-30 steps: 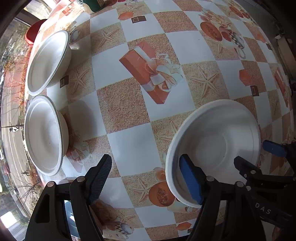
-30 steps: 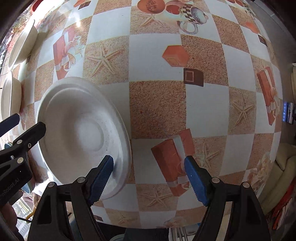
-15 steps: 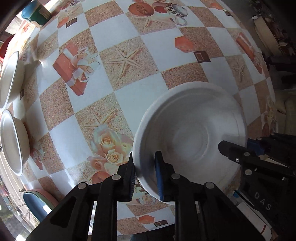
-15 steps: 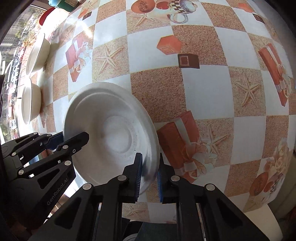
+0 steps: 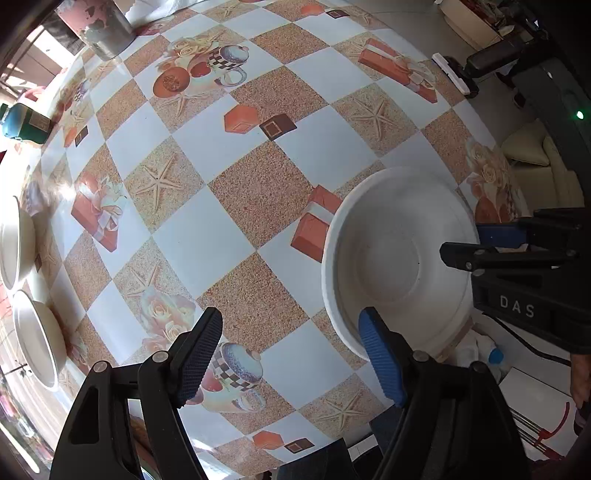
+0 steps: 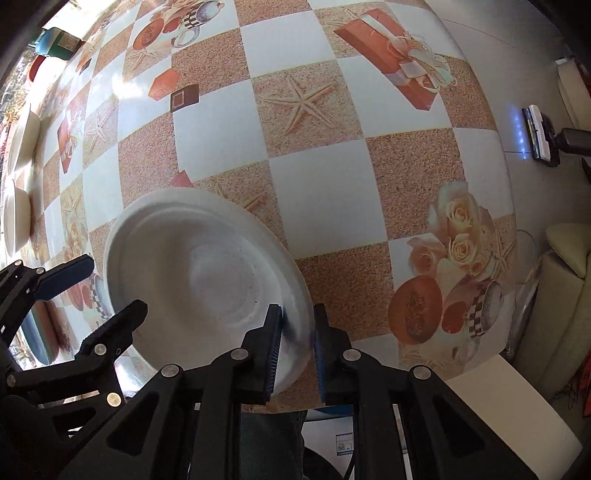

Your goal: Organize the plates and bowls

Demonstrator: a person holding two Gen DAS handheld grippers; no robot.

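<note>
A white plate (image 5: pixel 391 258) is held above the patterned table near its front right edge; it also shows in the right wrist view (image 6: pixel 207 273). My right gripper (image 6: pixel 297 350) is shut on the plate's near rim, one finger inside and one outside. My left gripper (image 5: pixel 291 354) is open, its right finger just over the plate's near rim, gripping nothing. Two white bowls (image 5: pixel 14 240) (image 5: pixel 37 339) sit at the table's far left edge; they also show in the right wrist view (image 6: pixel 22 136) (image 6: pixel 16 218).
The table (image 5: pixel 258 184) has a checked cloth with starfish and gift prints. A grey pot (image 5: pixel 107 29) and a teal tin (image 5: pixel 22 123) stand at the back left. A cream sofa (image 6: pixel 565 258) and floor lie beyond the right edge.
My left gripper has let go of the plate's rim and opened. My right gripper stays shut on the plate, which has shifted toward the table's right edge.
</note>
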